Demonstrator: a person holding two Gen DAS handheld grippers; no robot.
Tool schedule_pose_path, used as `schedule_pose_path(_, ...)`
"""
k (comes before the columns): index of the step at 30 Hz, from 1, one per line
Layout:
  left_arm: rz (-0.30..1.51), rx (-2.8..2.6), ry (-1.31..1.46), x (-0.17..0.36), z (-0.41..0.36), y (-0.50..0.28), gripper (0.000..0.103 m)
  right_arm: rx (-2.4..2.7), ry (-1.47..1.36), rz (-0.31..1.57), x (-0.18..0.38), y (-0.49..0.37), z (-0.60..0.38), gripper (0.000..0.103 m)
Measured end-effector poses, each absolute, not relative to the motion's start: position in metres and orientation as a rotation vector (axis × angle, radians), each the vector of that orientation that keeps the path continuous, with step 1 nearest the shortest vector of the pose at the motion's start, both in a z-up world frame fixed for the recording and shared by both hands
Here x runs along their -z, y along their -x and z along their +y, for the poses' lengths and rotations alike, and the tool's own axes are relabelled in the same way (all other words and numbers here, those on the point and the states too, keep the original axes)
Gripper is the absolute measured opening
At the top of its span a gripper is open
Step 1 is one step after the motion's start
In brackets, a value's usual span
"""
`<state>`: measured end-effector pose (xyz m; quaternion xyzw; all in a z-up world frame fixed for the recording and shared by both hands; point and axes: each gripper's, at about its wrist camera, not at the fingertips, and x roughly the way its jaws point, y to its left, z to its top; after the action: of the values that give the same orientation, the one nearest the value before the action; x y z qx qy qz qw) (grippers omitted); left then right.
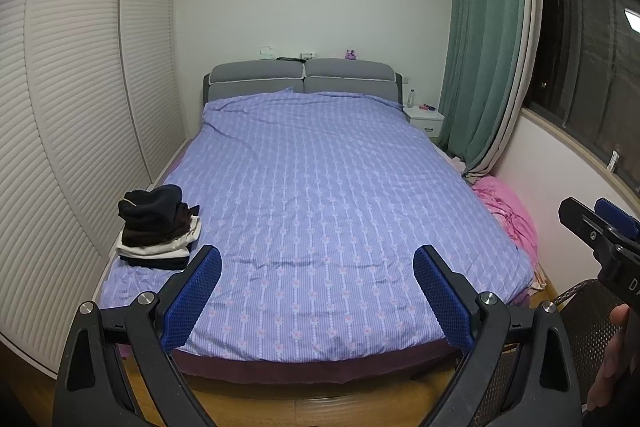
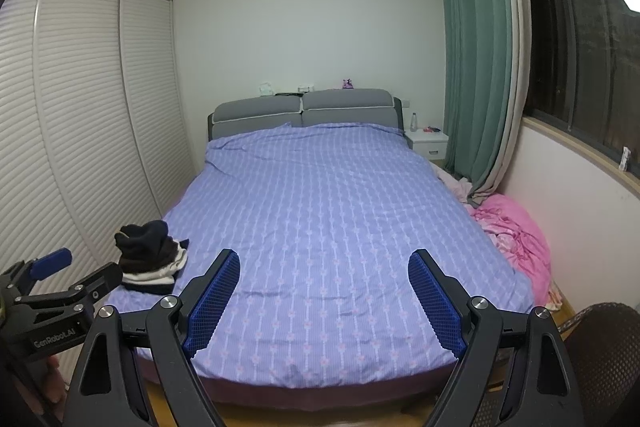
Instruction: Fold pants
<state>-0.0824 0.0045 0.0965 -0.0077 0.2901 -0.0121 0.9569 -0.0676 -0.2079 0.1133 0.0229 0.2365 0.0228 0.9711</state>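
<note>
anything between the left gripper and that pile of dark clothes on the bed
Nothing visible. The left gripper hangs open at the bed's foot, and only bare purple bedspread lies between it and the clothes pile at the bed's left edge.

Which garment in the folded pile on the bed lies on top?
The dark navy garment crowns the pile. It is bunched and rounded, unlike the flatter brown, white and black layers beneath it.

**Cloth, wood and plastic in the bedroom**

The bed cover (image 1: 320,187) is smooth matt cloth. The stack of clothes (image 1: 158,227) at lower left looks soft and thick. The left gripper (image 1: 316,291) has matt black plastic arms, rough blue pads (image 1: 192,301) and shiny metal bolts. The floor (image 1: 304,407) is glossy wood. The curtain (image 2: 472,59) is heavy matt cloth.
</note>
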Motion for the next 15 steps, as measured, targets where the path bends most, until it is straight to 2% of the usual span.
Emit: schedule_pose_path(15, 0.58, 0.03, -0.002, -0.098, 0.0011, 0.0828, 0.098, -0.052, -0.041, 0.469, -0.1156, 0.0675, -0.2073, 0.087)
